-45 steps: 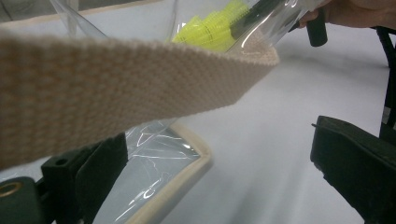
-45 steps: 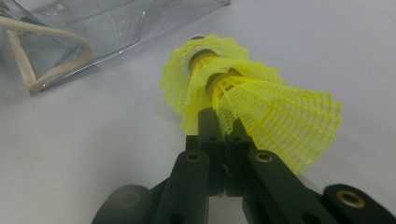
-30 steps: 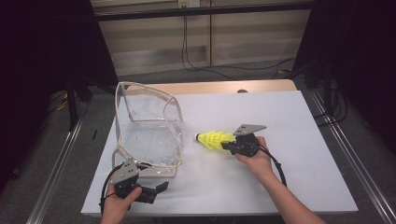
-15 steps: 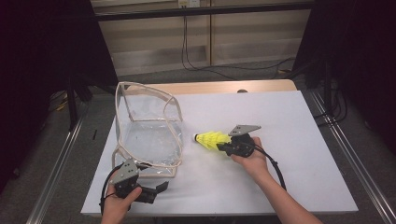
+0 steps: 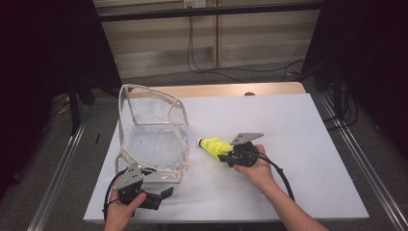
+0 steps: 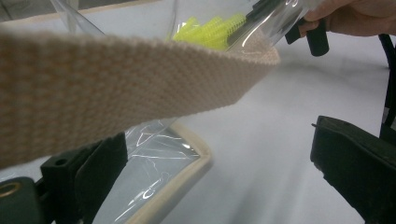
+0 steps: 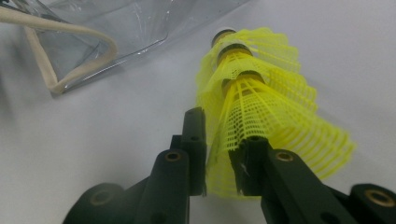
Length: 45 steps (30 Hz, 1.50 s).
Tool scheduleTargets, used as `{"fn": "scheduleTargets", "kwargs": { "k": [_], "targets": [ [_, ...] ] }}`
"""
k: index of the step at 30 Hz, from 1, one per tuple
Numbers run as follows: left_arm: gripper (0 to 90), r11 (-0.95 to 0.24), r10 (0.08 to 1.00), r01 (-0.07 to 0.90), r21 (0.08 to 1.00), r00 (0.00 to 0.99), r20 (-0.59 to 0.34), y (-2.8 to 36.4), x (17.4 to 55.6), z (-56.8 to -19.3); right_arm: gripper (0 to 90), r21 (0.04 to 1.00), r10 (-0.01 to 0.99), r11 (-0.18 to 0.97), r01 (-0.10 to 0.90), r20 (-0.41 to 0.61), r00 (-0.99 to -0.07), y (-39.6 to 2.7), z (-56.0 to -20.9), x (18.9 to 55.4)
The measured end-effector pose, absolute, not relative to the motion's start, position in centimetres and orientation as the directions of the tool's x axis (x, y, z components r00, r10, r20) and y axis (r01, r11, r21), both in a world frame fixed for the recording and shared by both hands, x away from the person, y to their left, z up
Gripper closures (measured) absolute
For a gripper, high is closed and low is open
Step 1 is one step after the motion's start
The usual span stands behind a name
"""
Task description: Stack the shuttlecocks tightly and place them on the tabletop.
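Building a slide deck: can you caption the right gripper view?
Right tongs straddle the skirt of stacked yellow shuttlecocks beside a clear bag.

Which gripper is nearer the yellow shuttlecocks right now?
Right. The right gripper has the yellow shuttlecocks between its jaws, which have just been opening; the left gripper sits at the clear bag's near corner, well away.

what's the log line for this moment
right gripper: jaws just eased open, shuttlecocks still between them | left gripper: open beside bag strap | table: bag open, upright
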<state>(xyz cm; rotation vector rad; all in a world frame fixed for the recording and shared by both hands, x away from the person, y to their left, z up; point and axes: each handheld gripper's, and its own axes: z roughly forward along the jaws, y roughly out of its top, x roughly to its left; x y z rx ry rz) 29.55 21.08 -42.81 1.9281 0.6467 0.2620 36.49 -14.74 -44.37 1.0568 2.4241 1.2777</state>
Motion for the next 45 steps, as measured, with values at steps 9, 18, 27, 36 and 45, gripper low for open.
{"fn": "scheduleTargets", "kwargs": {
  "k": [9, 18, 27, 36, 45],
  "targets": [
    [3.9, -0.312, 0.546, 0.318, 0.895, 0.831, -0.105, 21.0, 29.5, -42.8, 66.5, 0.788, 0.661, 0.361, 0.499, 0.161, -0.733, -14.3, -44.2, 36.0],
    [3.8, -0.316, 0.548, 0.317, 0.894, 0.830, -0.101, 21.0, 29.5, -42.8, 55.6, 0.793, 0.701, 0.322, 0.517, 0.168, -0.694, -14.0, -44.4, 36.1],
    [3.9, -0.315, 0.541, 0.317, 0.894, 0.834, -0.105, 21.1, 29.6, -42.8, 47.0, 0.789, 0.755, 0.315, 0.527, 0.128, -0.643, -12.8, -44.9, 36.6],
    [4.0, -0.310, 0.548, 0.320, 0.895, 0.829, -0.107, 21.2, 29.6, -42.8, 49.9, 0.794, 0.792, 0.336, 0.507, 0.052, -0.608, -11.8, -45.3, 37.2],
    [3.9, -0.308, 0.547, 0.320, 0.896, 0.830, -0.108, 21.2, 29.6, -42.8, 62.5, 0.803, 0.816, 0.313, 0.507, 0.045, -0.576, -11.5, -45.4, 37.6]
  ]
}}
